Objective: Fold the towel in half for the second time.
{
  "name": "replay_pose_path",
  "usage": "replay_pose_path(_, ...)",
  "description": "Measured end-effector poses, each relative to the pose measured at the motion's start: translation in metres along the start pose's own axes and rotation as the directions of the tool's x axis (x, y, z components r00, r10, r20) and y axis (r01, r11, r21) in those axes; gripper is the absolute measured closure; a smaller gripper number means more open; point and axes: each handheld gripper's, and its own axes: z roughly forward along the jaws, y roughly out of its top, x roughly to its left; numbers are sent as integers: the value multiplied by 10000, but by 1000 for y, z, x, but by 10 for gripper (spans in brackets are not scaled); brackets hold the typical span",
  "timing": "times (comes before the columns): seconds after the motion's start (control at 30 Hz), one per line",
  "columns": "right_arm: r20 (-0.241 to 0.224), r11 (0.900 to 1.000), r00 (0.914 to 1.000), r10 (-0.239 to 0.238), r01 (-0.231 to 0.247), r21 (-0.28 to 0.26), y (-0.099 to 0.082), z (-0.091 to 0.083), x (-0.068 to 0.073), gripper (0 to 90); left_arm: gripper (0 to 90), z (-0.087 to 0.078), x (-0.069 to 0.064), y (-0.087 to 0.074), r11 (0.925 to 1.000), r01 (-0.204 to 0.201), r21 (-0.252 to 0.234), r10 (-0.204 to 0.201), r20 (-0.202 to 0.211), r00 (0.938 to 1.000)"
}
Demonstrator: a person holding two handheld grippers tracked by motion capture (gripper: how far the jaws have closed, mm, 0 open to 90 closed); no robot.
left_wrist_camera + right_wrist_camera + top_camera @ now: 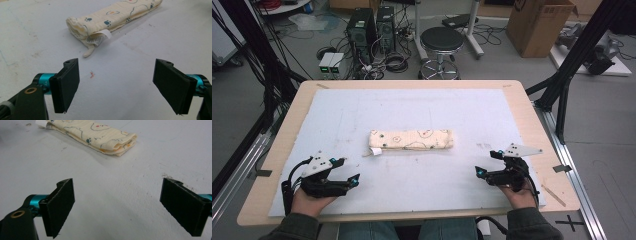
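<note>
From above, you have the folded cloth [411, 139] lying lengthwise near the middle of the white mat [412, 105] that covers the counter [522, 107], its white tag [375, 151] sticking out at the left end. Your left gripper [347, 172] sits near the front left of the mat, its fingers apart and empty, pointing in toward the cloth but well short of it. Your right gripper [486, 164] mirrors it at the front right, fingers likewise apart with nothing between them, also clear of the cloth. Beyond the counter stand a stool [441, 42], two computer towers [371, 27] and a cardboard box [539, 25] on the floor. In the left gripper view, your left gripper [120, 87] has its two black fingers [66, 82] spread wide over bare mat, a small reddish speck [91, 74] lying between them and the cloth [112, 18], which runs off toward the upper right; its near end shows stacked folds, paw prints and the tag [98, 37] curling out. In the right gripper view, your right gripper [122, 206] also holds its fingers [61, 206] wide apart above the mat, and the cloth [95, 133] lies ahead toward the upper left, its folded end facing you, untouched
</note>
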Motion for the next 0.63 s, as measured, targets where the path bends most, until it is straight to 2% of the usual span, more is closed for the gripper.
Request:
replay_pose_path(0.13,10,10000,10000,-33,33,64,-5,-5,3,119,220,-2,0,-2,10000,-82,54,82,-37,10000)
replay_pose_path(0.27,-15,10000,10000,-22,22,17,-8,-7,3,119,220,-1,1,-3,10000,43,3,-43,-163,9999)
replay_pose_path(0.37,-11,10000,10000,37,-37,2,-7,-5,3,119,220,1,-1,-3,10000,-30,11,30,-112,9999)
replay_pose_path(0.63,-84,9997,9998,-197,198,114,-7,0,6,119,220,2,2,-4,10000,-94,26,95,-161,9998)
